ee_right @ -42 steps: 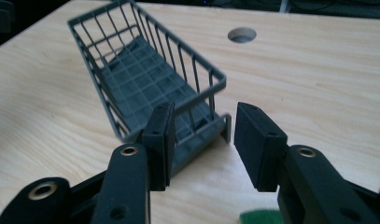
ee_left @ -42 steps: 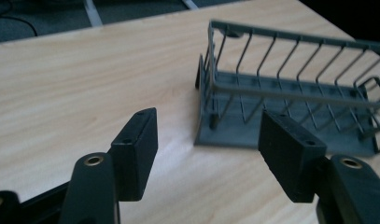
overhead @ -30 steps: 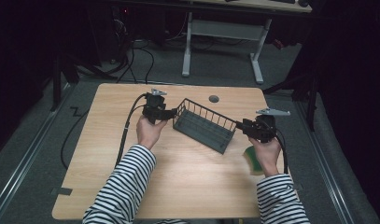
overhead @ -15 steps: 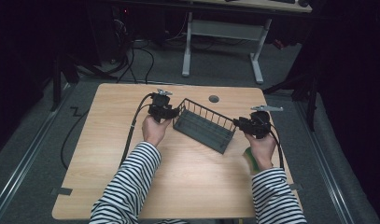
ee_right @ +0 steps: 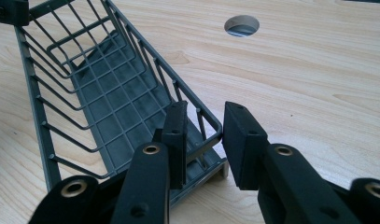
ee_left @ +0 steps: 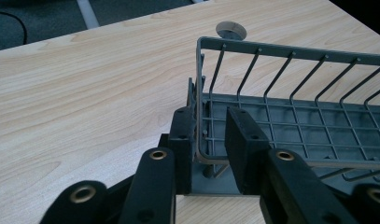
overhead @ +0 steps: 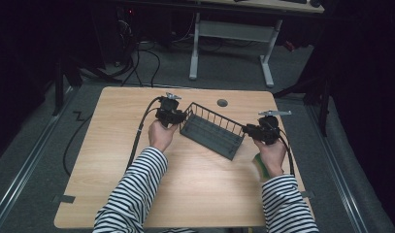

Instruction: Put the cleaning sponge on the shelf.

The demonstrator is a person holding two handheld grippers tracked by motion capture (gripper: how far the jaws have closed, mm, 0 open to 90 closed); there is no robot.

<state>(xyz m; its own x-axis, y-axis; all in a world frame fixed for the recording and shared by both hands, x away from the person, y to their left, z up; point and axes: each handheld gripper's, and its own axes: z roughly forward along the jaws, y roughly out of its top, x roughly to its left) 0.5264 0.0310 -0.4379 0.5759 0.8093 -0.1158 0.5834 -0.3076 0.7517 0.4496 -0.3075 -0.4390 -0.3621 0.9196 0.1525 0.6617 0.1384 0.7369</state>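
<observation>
Basket: a dark grey wire basket (overhead: pixel 212 131) lies on the wooden table (overhead: pixel 112 160), set at a slant, its long axis running from upper left to lower right in the high view; nothing is seen inside it.
Left gripper: the left gripper (ee_left: pixel 211 140) is at the basket's left end, its 2 jaws apart and straddling the end rim wire, 1 jaw outside and 1 inside.
Right gripper: the right gripper (ee_right: pixel 204 135) is at the basket's right end, jaws apart, with the corner of the rim between them.
Hands: each hand holds its gripper from below; both sleeves are striped.
Table hole: a round cable hole (overhead: pixel 222 103) sits just behind the basket.
Green thing: something green (overhead: pixel 260 165) shows beside the right hand; too hidden to identify.
</observation>
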